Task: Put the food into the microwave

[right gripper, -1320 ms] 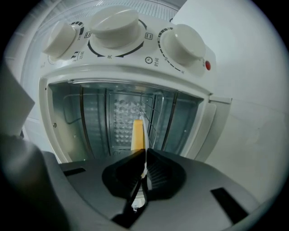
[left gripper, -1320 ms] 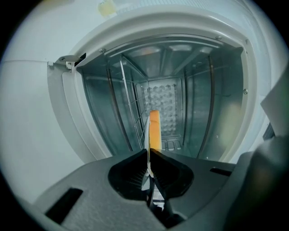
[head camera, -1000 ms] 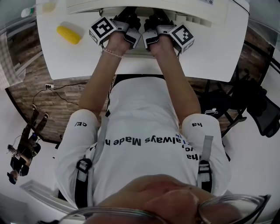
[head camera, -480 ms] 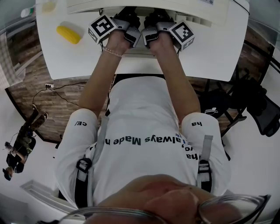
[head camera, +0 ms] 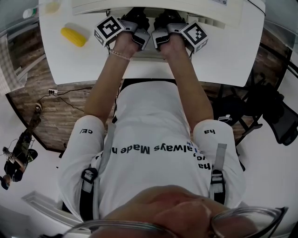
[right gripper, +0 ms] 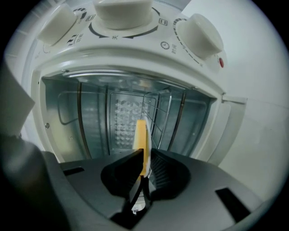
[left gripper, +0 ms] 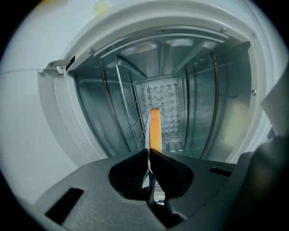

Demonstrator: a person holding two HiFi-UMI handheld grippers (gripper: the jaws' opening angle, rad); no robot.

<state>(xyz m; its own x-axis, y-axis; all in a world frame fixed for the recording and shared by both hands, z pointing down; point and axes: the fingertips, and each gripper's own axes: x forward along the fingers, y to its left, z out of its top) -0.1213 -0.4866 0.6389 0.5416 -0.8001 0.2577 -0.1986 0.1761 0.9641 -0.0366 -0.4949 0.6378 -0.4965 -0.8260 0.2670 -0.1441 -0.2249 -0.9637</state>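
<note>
A white countertop oven (head camera: 153,5) stands at the table's far edge with its front open. Both grippers sit side by side at its mouth. My left gripper (left gripper: 149,153) is shut on the edge of a thin flat plate (left gripper: 155,128), seen edge-on as an orange strip reaching into the steel cavity (left gripper: 198,94). My right gripper (right gripper: 143,159) is shut on the same kind of thin yellow-orange edge (right gripper: 141,135). What lies on the plate is hidden. A yellow corn cob (head camera: 73,36) rests on the table at the left.
A wire rack (left gripper: 128,113) stands against the cavity's side wall. Three white knobs (right gripper: 122,9) sit above the opening. The white table (head camera: 223,60) spreads to both sides. A black chair (head camera: 274,116) is at the right; a person (head camera: 18,155) walks on the floor at the left.
Both grippers have barely shifted at the oven's mouth. The person on the floor at the left has moved.
</note>
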